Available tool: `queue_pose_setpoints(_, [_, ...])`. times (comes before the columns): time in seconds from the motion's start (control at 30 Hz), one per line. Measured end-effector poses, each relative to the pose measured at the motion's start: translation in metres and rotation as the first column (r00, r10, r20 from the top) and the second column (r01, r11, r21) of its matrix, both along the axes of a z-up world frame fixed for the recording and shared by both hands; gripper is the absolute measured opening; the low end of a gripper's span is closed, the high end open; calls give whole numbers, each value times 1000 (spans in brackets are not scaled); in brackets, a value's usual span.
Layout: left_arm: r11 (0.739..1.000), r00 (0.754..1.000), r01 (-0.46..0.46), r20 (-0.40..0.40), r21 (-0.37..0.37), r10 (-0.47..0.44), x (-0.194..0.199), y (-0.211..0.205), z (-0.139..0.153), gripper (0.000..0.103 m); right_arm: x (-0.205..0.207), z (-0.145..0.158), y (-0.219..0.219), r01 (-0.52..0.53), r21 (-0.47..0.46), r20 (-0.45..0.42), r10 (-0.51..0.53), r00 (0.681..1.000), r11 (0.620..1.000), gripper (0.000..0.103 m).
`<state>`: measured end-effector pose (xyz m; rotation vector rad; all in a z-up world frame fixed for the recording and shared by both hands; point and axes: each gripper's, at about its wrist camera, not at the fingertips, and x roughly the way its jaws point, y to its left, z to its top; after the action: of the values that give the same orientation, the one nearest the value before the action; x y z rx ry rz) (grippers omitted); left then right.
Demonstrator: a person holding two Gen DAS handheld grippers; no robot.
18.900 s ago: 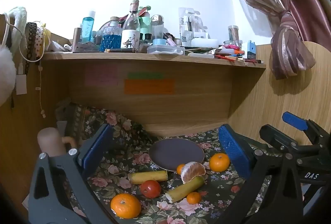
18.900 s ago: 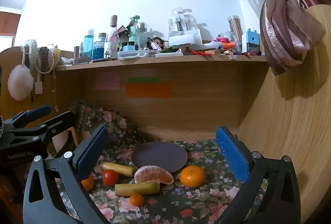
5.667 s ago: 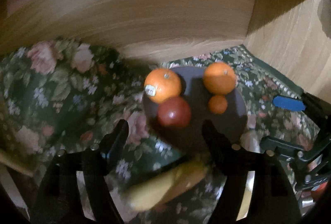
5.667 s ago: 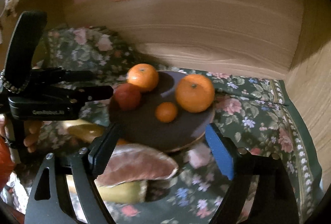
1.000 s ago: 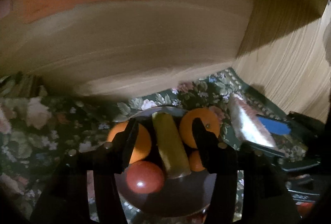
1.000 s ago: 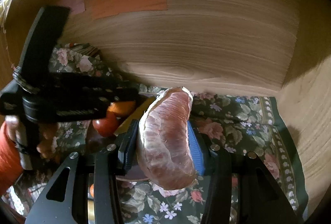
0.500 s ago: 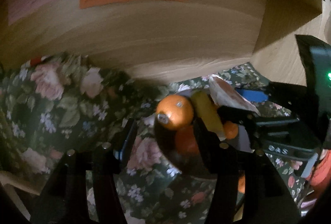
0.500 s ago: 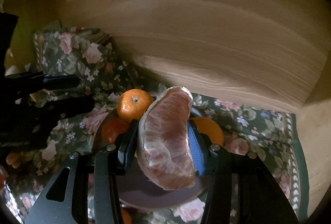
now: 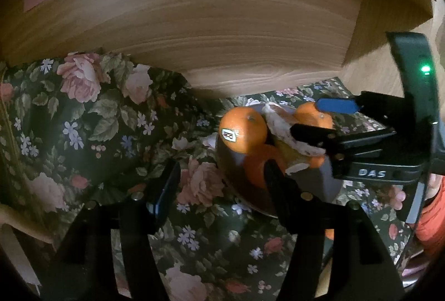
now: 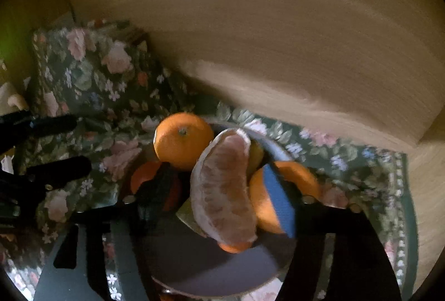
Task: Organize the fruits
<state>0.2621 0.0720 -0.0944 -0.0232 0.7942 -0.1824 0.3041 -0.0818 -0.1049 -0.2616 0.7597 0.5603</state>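
Change, right gripper (image 10: 219,189): half a second earlier its fingers pinched the peeled citrus segment (image 10: 222,189) above the plate; now they stand spread on either side of it, and the segment appears to lie on the fruit pile, leaning on the yellow piece. Whether a pad still grazes it cannot be told.
Change, left gripper (image 9: 219,184): one second earlier its fingers closed on the yellow banana-like piece (image 9: 286,150) over the plate; now they are spread and hold nothing, set back over the floral cloth (image 9: 111,120) beside the plate's left rim.
Meaning for the task: judged from the present layout, the segment's placement is nearly or just complete; gathering the fruit on the plate is far along.
Location of the fruit: all on the dark plate (image 10: 211,267), which rests on the cloth-covered surface near the wooden back panel (image 9: 222,31).
Count, plate: one.
Count, large oranges: two — one with a sticker (image 9: 243,130) at the plate's left rear, one (image 10: 278,198) at the right, partly behind the right gripper's blue pad.
Count, tomato: one (image 9: 261,164), reddish, partly hidden by fingers in both views.
Count, small orange: one (image 10: 235,246), only its edge showing beneath the segment.
Count, yellow pieces on plate: one; 18.9 s earlier two lay on the cloth, so a second may remain off the plate, not identifiable here.
Count, peeled segment: one.
Count, paper notes on panel: three (pink, orange, green).
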Motion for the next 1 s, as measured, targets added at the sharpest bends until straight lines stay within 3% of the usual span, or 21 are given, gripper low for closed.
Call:
queue_pose_setpoints(0.23, [999, 999, 42, 11, -8, -42, -28, -21, 8, 66, -40, 20, -36, 21, 31, 51, -22, 998, 999, 66])
queue_pose_setpoints(0.43, [996, 996, 87, -24, -14, -88, -51, -48, -3, 66, -68, 19, -62, 48, 53, 45, -50, 998, 997, 66])
queue_pose_setpoints(0.77, [982, 973, 190, -130, -1, -188, -86, -93, -36, 67, -119, -1, -99, 96, 83, -11, -95, 995, 992, 66])
queue_pose_setpoints(1.0, [979, 965, 202, -167, -20, -202, -106, -88, -47, 69, -141, -29, -102, 90, 106, -92, -80, 993, 990, 66])
